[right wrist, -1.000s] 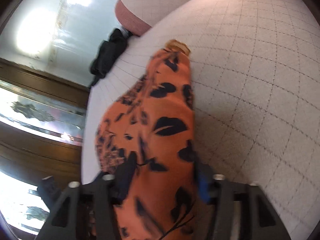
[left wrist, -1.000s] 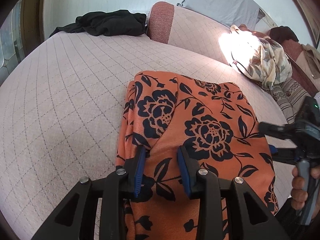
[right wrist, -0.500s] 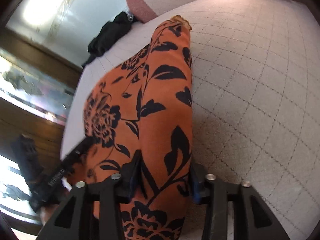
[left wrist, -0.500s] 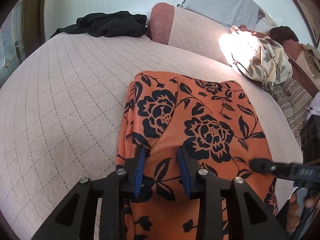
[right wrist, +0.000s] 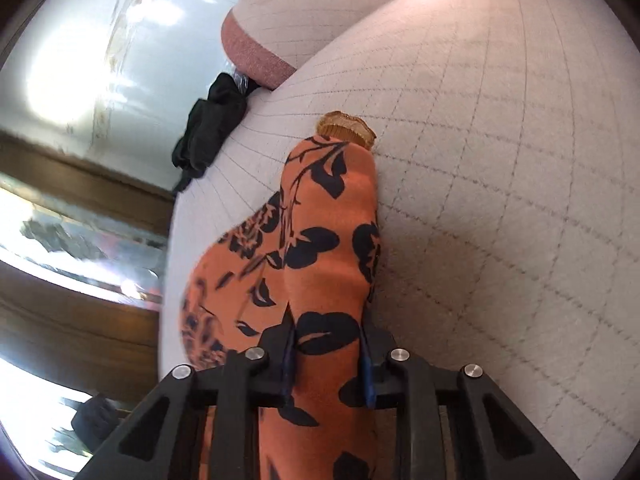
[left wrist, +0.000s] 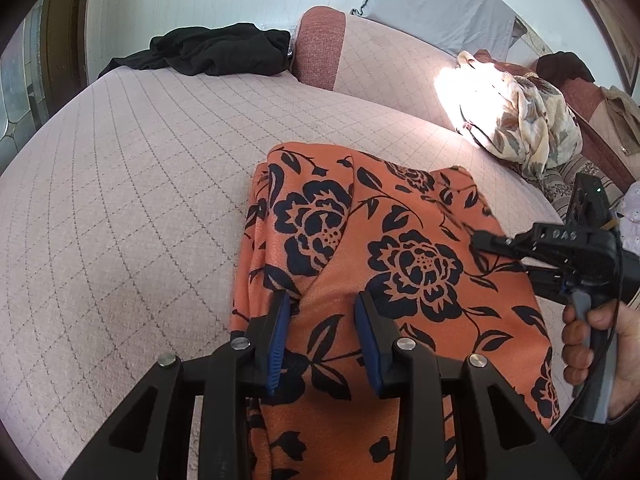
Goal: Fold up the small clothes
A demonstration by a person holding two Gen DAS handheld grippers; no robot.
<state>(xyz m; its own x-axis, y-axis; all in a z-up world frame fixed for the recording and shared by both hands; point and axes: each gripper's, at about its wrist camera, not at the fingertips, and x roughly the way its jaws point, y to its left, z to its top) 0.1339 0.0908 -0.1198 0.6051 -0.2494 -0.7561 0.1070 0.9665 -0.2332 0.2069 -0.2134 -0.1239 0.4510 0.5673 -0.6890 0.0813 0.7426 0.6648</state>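
Lower centre of both views: orange floral garment (left wrist: 400,264) on the quilted bed (left wrist: 120,208). Left gripper (left wrist: 322,320) clamped on its near edge, probably anchoring. Right gripper (right wrist: 327,354) closing around a raised fold, likely for folding over.

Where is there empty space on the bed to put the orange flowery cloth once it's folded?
The widest bare patch of the quilted bed cover lies left of the orange floral garment, up to the black clothes. Another bare stretch shows on the garment's other side in the right wrist view. It is crowded by the floral bundle.
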